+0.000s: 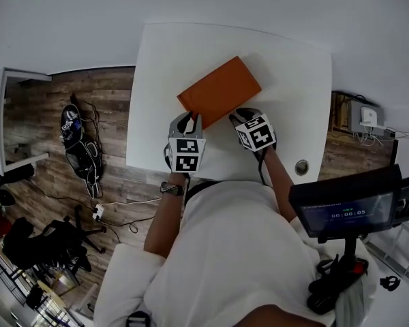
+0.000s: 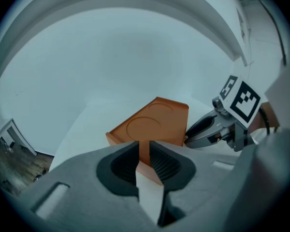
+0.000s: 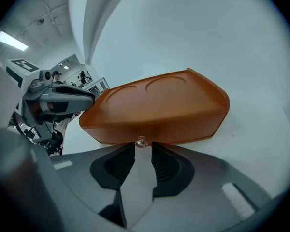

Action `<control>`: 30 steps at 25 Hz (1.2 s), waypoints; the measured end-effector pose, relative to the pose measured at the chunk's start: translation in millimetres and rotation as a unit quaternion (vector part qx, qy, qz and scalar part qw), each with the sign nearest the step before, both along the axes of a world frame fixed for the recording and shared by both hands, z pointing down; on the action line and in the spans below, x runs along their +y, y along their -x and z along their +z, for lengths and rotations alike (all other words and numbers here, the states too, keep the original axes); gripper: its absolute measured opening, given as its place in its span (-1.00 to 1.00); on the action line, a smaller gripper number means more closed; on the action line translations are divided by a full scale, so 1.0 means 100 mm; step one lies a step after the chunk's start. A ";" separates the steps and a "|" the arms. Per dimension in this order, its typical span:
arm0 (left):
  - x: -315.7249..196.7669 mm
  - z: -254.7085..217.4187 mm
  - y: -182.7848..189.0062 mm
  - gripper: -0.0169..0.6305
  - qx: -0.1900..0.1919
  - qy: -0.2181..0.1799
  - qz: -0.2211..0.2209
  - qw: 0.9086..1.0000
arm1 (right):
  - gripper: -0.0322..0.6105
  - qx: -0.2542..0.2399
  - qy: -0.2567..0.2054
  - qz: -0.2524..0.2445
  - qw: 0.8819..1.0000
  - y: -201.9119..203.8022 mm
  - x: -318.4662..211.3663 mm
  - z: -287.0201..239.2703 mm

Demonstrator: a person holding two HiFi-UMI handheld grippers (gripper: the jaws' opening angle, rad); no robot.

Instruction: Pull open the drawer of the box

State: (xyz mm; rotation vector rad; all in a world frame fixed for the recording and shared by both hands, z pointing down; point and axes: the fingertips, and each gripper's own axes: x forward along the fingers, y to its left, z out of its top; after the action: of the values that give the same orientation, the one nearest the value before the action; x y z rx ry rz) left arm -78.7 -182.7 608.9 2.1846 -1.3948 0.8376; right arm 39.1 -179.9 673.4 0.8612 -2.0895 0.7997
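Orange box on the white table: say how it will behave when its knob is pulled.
The smooth orange box looks stiff and probably light, so it may slide on the white table instead of opening. Its small clear knob, at the tips of the open right gripper, likely offers a slippery hold.

In the head view the right claw (image 1: 240, 116) hides the drawer front of the box (image 1: 220, 90); the left claw (image 1: 189, 120) covers its near corner. The desk (image 1: 293, 80) edge nearest the box is partly behind the person (image 1: 225, 251).
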 end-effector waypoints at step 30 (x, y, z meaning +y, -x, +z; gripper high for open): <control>-0.04 0.00 -0.02 -0.73 -0.004 -0.006 -0.001 1.000 | -0.69 -0.005 -0.001 -0.011 1.000 -0.05 0.05 0.04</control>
State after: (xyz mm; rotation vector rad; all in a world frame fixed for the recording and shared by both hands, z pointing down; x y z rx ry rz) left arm -76.3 -186.3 608.7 2.1900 -1.4087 0.8410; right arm 43.8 -175.4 677.7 0.8351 -2.1048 0.7913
